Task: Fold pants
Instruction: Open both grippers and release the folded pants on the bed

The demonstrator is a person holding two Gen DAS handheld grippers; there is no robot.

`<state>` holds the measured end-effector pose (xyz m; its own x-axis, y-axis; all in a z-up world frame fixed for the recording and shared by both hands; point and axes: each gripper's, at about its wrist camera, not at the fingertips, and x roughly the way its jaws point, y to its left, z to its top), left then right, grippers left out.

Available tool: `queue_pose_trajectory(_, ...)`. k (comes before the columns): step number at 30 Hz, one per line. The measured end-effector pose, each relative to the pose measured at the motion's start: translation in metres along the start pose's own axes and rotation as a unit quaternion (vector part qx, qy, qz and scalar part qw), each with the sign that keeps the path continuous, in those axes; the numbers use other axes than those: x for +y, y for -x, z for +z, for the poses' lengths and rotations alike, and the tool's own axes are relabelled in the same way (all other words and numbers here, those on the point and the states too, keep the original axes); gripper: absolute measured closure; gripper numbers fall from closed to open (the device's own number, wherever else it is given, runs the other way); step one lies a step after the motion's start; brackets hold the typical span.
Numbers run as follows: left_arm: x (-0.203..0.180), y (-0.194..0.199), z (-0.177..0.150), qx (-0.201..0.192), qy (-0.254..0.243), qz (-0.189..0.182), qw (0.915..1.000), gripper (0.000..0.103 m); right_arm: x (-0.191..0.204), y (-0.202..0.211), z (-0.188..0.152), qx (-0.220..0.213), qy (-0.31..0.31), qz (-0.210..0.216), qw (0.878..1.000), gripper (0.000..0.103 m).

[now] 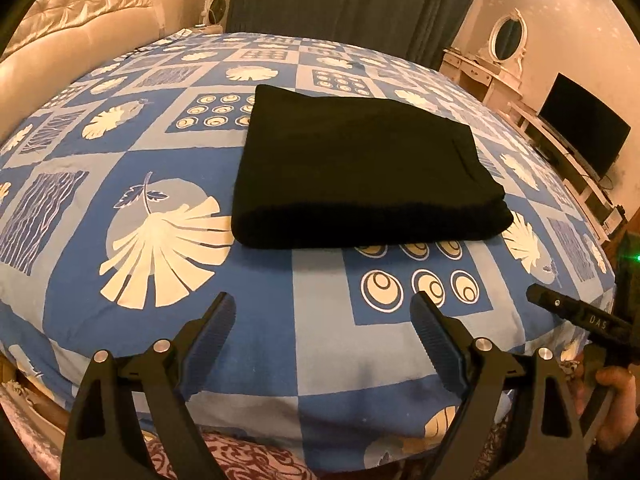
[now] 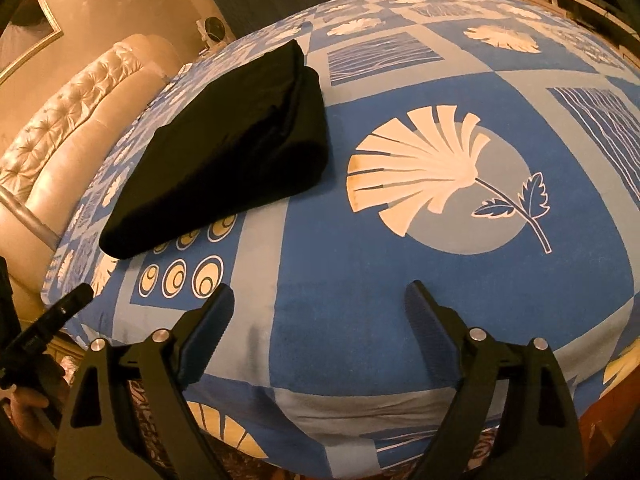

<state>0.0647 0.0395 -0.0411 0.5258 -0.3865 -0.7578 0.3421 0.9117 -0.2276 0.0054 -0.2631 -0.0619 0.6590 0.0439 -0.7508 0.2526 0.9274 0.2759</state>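
The bed (image 1: 160, 264), covered in a blue patchwork sheet with cream leaf and ring prints, fills both views. The tufted headboard (image 1: 80, 12) stands at the bed's far left side, and a dark curtain (image 1: 352, 4) hangs beyond the bed's far edge. The black pants (image 1: 360, 168) lie folded into a thick, flat rectangle on the bed, near its middle, with the rounded fold edge toward the near side. The left gripper (image 1: 322, 320) hangs over the bed's near edge, tilted downward, well short of the pants, its jaws wide apart with nothing between them. The right gripper (image 2: 320, 312) hangs over the same edge, also angled down, jaws spread and empty; the pants (image 2: 224, 148) lie up and to its left. A hand (image 1: 616, 404) grips the right gripper's handle beside the bed.
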Motion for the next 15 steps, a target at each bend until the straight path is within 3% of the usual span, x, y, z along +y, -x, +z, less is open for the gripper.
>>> queue_pose_trajectory(15,0.0069,-0.0075,0.0042,0.005,0.019,0.011,0.9997,0.015,0.0043,-0.007,0.0034,-0.011,0.008,-0.022,1.0,0.013)
